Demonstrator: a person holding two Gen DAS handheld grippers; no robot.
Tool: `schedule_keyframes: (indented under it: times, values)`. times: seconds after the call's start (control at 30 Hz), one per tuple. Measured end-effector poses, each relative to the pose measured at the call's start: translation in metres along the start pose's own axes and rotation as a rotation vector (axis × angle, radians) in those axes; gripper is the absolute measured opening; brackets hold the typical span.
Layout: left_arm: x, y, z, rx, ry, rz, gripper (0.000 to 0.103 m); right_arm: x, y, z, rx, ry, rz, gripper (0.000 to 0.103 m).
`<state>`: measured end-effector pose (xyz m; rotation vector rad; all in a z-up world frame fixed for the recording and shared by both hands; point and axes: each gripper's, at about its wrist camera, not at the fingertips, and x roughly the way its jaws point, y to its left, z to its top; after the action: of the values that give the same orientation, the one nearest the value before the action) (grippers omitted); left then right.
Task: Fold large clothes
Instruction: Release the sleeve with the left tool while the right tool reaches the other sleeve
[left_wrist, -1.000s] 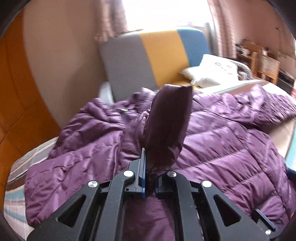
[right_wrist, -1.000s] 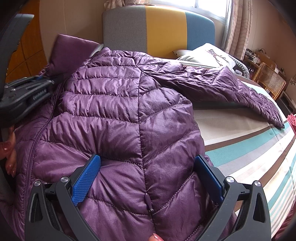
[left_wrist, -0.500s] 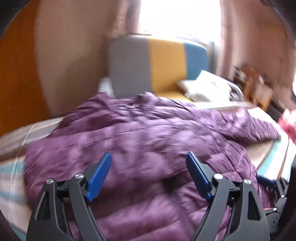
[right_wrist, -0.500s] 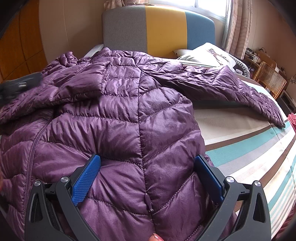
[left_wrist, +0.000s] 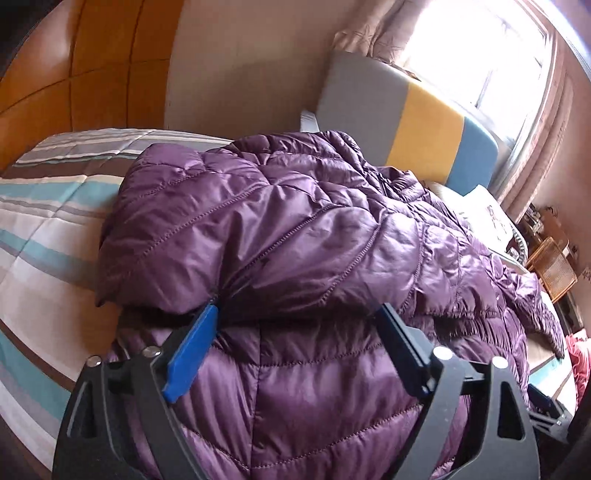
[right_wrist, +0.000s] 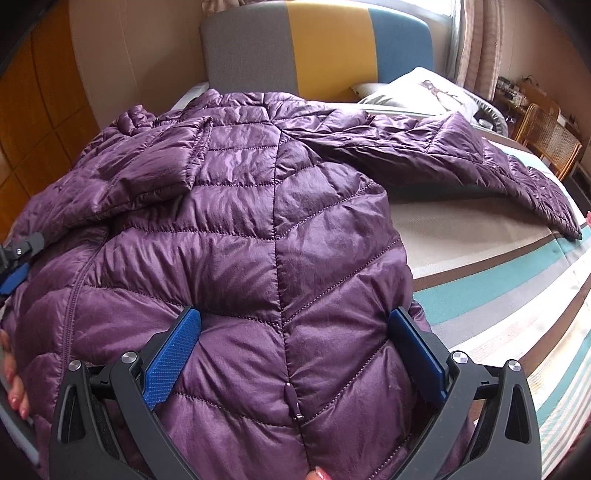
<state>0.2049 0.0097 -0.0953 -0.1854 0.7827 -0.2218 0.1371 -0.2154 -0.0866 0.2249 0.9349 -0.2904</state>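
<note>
Sleeve (left_wrist: 229, 236) now dropped across jacket (right_wrist: 258, 229), collar toward headboard (right_wrist: 317, 40)

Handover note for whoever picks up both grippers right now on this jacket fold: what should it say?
Left gripper: open, empty, over the folded-in sleeve.
Right gripper: open, empty, over the lower body of the purple puffer jacket.
Jacket lies on the striped bedcover.
Done: left sleeve laid across the body.
Left: the right sleeve, still spread toward the pillow side, then folding the body.
</note>
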Motion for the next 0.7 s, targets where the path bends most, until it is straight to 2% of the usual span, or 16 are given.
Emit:
schedule_keyframes:
  times: [0.03,0.1,0.17,0.27,0.33,0.5,0.7]
  values:
    - [0.0,-0.001,-0.001,0.006,-0.004,0.007,0.091,-0.002,-0.002,0.001,0.011,-0.001,0.01,0.1]
    - [-0.011,-0.005,-0.002,0.023,-0.029,0.017,0.093,-0.016,-0.019,0.003,0.088,-0.062,0.059,0.1]
    - [-0.026,-0.01,0.0,0.051,-0.074,0.014,0.096,-0.024,-0.042,0.006,0.185,-0.101,0.071,0.1]
    - [-0.037,-0.005,0.003,0.052,-0.119,0.08,0.098,-0.027,-0.088,0.012,0.353,-0.133,0.104,0.093]
    - [-0.032,0.002,0.005,0.022,-0.103,0.132,0.098,-0.021,-0.114,0.016,0.44,-0.121,0.116,0.082]
    - [-0.015,0.009,-0.001,-0.01,-0.041,0.173,0.098,0.002,-0.193,0.016,0.749,-0.108,0.201,0.069]
    - [-0.006,0.012,-0.004,-0.025,-0.007,0.191,0.099,0.009,-0.254,0.02,0.937,-0.174,0.199,0.069]
